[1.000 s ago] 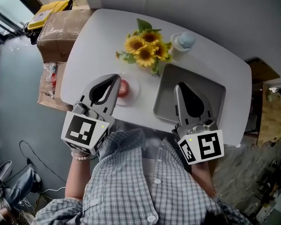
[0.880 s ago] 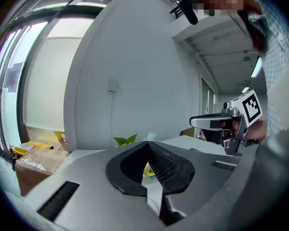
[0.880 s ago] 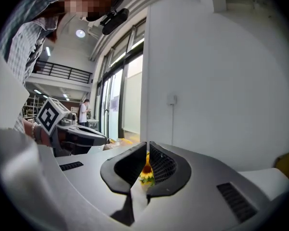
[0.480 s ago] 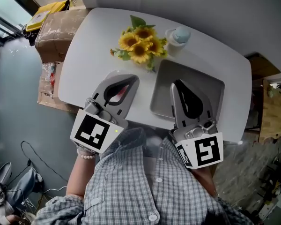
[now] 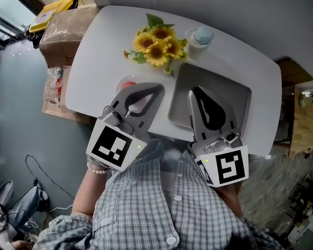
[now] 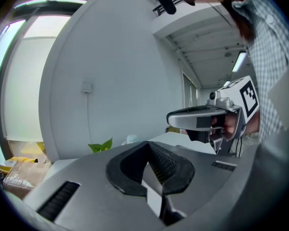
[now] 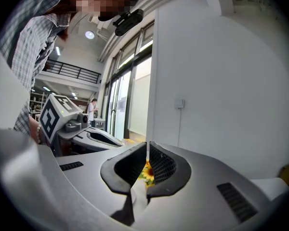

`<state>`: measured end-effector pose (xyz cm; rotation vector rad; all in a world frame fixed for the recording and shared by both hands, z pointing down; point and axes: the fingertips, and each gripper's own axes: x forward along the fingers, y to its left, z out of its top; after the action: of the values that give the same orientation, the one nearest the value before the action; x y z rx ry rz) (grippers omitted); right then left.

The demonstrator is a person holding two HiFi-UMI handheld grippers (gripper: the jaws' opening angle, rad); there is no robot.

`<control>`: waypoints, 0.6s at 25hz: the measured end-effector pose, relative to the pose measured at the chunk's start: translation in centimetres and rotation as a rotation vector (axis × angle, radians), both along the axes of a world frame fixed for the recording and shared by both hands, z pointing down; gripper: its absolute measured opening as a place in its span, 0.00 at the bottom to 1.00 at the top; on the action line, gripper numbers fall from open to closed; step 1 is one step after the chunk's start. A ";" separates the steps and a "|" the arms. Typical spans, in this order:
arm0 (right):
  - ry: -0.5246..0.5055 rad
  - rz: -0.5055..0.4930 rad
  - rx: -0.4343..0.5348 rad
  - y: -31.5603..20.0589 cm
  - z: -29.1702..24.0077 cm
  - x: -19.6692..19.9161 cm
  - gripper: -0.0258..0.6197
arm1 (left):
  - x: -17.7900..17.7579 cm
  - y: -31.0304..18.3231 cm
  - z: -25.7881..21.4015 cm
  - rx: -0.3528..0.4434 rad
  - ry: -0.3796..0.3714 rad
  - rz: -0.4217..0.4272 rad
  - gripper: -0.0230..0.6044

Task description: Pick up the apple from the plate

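Looking down on a white desk (image 5: 94, 56). A red round apple (image 5: 129, 83) sits on a small pale round plate (image 5: 118, 87) at the near left, mostly hidden under the grey left tool (image 5: 157, 89), whose jaws are pressed together. The grey right tool (image 5: 194, 92), likewise closed, hangs over a grey rectangular tray (image 5: 235, 95). A good grasp probably means spreading the left tool's 2 jaws first, then lowering them astride the apple.

- The left gripper (image 5: 157, 89) is held low in front of the body, angled forward and to the right. Its jaws meet at the tips with nothing between them.
- The right gripper (image 5: 194, 91) points forward, leaning slightly left, jaws likewise closed tip to tip and empty.
- The two grippers lie side by side, near but apart.
- The bare left wrist (image 5: 96, 166) shows just behind the left gripper.
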<state>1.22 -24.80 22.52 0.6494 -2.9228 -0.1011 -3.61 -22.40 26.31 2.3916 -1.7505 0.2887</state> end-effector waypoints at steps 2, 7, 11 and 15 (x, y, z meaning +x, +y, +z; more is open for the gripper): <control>0.002 -0.002 0.002 0.0 0.0 -0.1 0.09 | 0.0 0.1 0.1 -0.002 -0.006 0.006 0.05; 0.010 -0.007 0.009 0.1 0.0 -0.5 0.09 | -0.1 0.1 0.3 -0.013 -0.006 0.016 0.05; 0.020 -0.004 0.005 0.2 0.3 -0.7 0.09 | -0.2 0.1 0.4 -0.017 -0.003 0.022 0.05; 0.031 -0.003 0.003 0.2 0.6 -0.8 0.09 | -0.5 0.2 0.4 -0.016 0.011 0.009 0.05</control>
<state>0.44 -24.61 23.11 0.6377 -2.8944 -0.1144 -4.13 -22.22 26.67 2.3860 -1.7268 0.2892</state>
